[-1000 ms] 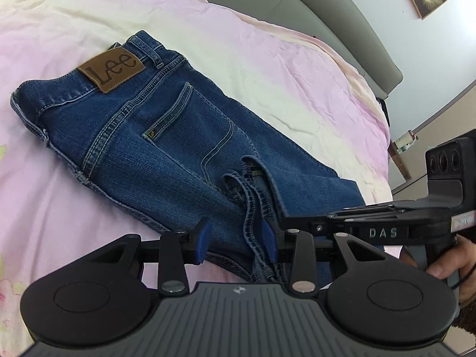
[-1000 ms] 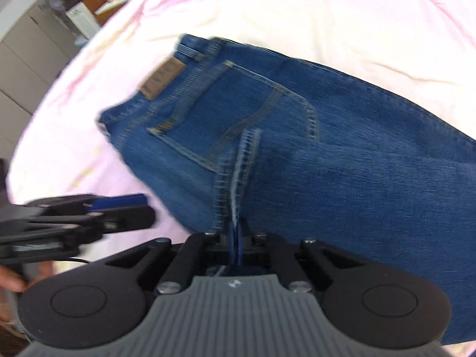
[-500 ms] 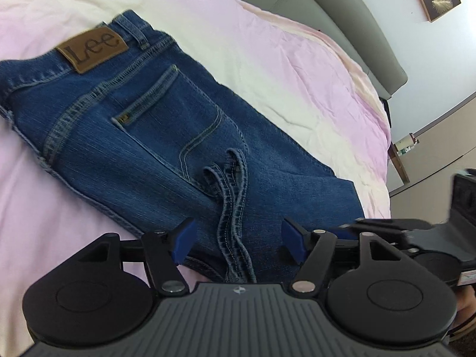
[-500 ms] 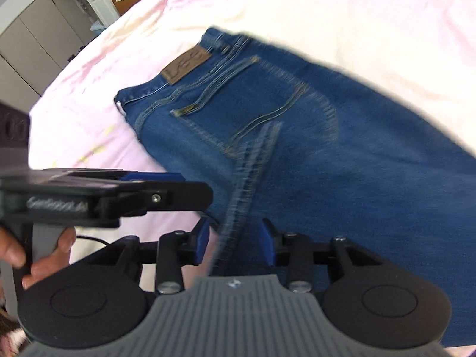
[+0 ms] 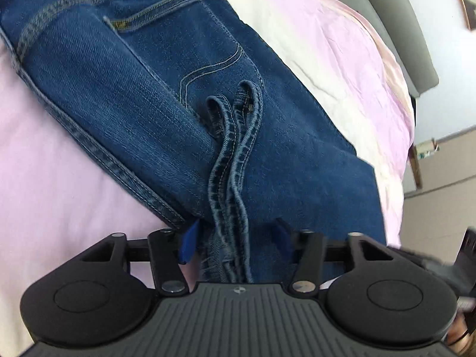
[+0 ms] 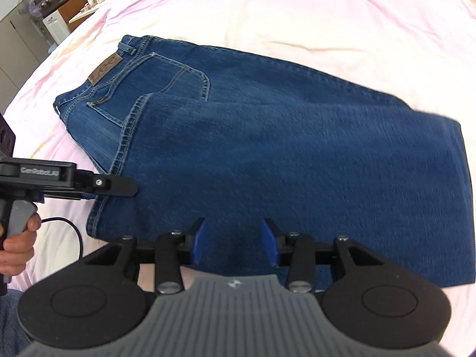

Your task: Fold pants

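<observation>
Jeans (image 5: 125, 95), blue denim, folded over themselves, lying on your pink-and-cream bedsheet (image 5: 321, 44).

Left wrist view: stacked leg hems (image 5: 235, 148) run down into your left gripper (image 5: 235, 238). Its jaws are closing, blue pads either side of the hems and not pressing them. Back pocket (image 5: 190, 38) above; grey headboard (image 5: 398, 23) at far right.

Right wrist view: your right gripper (image 6: 235, 245) hovers over the near edge of the denim, jaws opening, nothing clamped between the pads. Brown Lee patch (image 6: 105, 68) on the waistband, upper left. Left gripper at left edge, trigger held by a hand (image 6: 16, 247).
</observation>
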`<action>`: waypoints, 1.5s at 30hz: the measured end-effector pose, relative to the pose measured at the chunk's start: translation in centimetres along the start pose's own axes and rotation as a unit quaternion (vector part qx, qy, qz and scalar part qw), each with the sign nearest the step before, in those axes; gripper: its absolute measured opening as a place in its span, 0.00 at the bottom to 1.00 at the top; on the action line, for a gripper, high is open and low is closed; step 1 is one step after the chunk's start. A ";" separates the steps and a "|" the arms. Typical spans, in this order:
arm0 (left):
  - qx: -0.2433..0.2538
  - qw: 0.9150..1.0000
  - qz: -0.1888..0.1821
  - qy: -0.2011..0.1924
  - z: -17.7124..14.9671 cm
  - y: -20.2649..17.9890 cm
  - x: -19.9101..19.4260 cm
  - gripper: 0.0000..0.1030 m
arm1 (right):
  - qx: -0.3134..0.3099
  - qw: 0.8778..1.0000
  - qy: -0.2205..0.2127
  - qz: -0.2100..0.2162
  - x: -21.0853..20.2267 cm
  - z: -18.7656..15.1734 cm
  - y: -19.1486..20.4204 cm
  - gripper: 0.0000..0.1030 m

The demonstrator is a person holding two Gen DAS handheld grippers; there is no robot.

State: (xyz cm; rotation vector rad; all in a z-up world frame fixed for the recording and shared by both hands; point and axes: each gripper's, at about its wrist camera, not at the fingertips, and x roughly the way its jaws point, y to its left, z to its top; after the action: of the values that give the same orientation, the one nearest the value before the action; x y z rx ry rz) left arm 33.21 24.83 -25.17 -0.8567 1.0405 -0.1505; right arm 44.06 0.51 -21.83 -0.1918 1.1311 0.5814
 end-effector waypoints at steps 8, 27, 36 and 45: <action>0.116 0.990 0.051 -0.054 0.1 -6.0 -3.1 0.12 | 0.006 1.000 -0.022 -0.004 -1.5 -2.3 -2.8 0.37; 0.384 0.909 0.132 -0.087 3.1 -18.2 -8.5 0.10 | 0.038 0.998 -0.052 -0.028 -5.4 -2.3 -7.8 0.37; 0.411 0.872 0.244 -0.109 9.1 -15.7 -11.1 0.09 | 0.065 0.996 -0.061 -0.005 -5.6 0.3 -9.0 0.37; 0.373 0.864 0.328 -0.082 12.7 -6.5 -5.8 0.09 | 0.055 0.998 -0.028 0.019 -1.6 0.9 -7.7 0.37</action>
State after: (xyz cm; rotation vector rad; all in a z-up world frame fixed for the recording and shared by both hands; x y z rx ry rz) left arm 42.14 30.25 -13.84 0.2091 0.9495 0.0994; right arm 48.30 -6.10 -21.10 -0.0598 1.1117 0.5529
